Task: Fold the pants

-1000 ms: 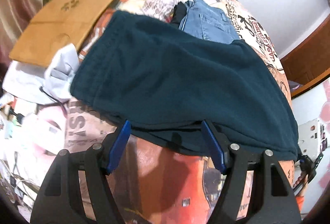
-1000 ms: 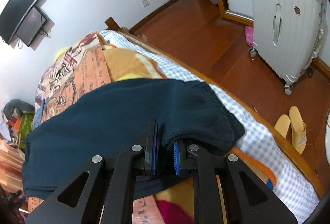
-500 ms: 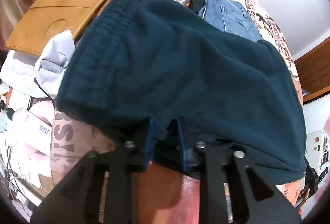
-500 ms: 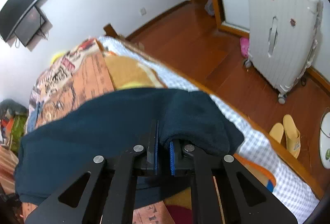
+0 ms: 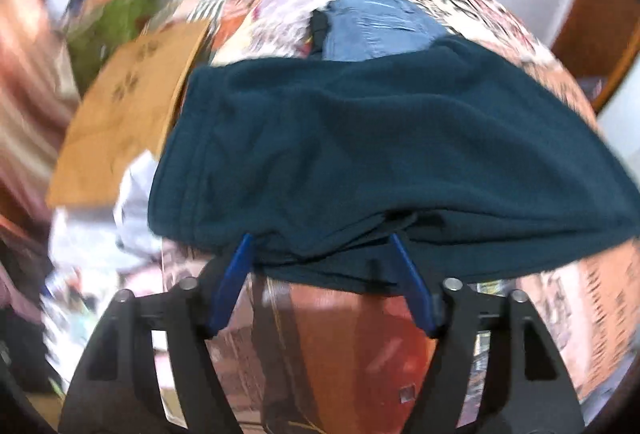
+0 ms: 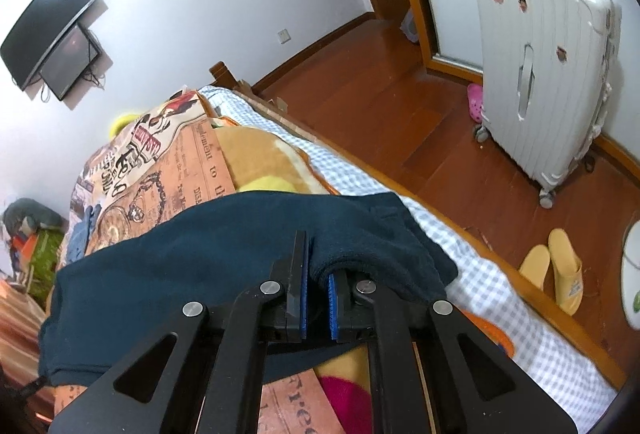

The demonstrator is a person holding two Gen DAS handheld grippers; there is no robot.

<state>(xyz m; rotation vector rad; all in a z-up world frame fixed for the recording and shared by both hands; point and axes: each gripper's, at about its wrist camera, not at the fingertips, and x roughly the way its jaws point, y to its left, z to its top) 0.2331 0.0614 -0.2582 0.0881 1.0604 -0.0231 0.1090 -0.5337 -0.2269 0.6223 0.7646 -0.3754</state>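
Dark teal pants (image 5: 380, 138) lie folded across a patterned bedspread (image 5: 340, 346), waistband to the left in the left wrist view. My left gripper (image 5: 320, 238) is at their near edge. Its jaws are opening and stand wide, with the fabric edge between the blue pads but not pressed; this view is blurred. In the right wrist view the same pants (image 6: 200, 266) spread away to the left. My right gripper (image 6: 316, 258) is shut on a bunched fold at their right end, near the bed's side, and the fabric drapes over its right finger.
Folded blue jeans (image 5: 376, 30) lie beyond the pants. A wooden board (image 5: 128, 114) and a white cloth (image 5: 136, 194) sit at the left. Right of the bed's wooden edge (image 6: 440, 214) is floor with a white suitcase (image 6: 548, 74) and yellow slippers (image 6: 560, 274).
The left gripper shut on the near edge of the pants half a second ago and has spread wide again while rolling and shifting. The right gripper stays shut on its fold.
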